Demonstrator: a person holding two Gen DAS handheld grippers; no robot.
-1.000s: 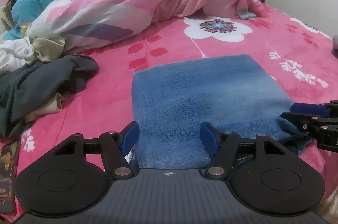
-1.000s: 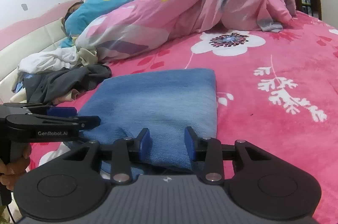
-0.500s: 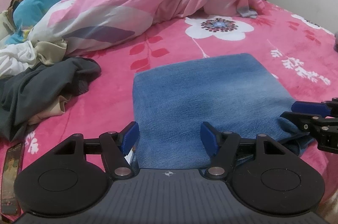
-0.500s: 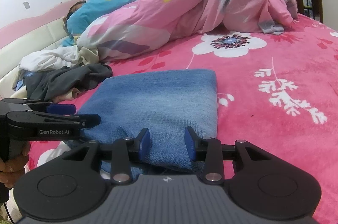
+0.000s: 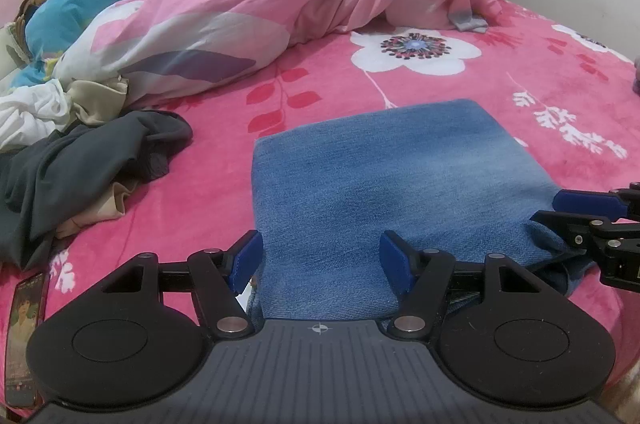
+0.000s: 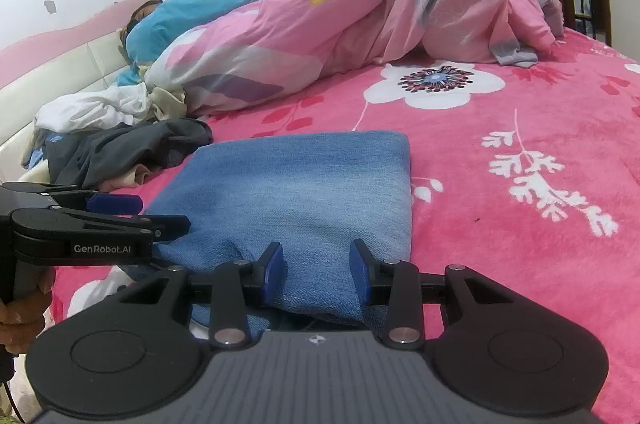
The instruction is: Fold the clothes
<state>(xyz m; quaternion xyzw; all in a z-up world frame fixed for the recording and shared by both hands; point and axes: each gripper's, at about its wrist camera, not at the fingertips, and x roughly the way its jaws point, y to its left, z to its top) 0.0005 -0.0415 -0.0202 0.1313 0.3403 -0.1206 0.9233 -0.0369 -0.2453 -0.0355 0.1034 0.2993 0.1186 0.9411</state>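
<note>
the left gripper (image 5: 321,256) tilts downward near the bed's front edge, its blue-padded jaws standing wide apart with no pad pressing on anything. the right gripper (image 6: 316,266) sits beside it, tilted down at a similar slant, its jaws set narrower; whether its pads (image 6: 273,270) press inward cannot be told. each gripper shows side-on at the edge of the other's view. a hand (image 6: 22,312) wraps the left gripper's handle from below, fingers curled round it.
</note>
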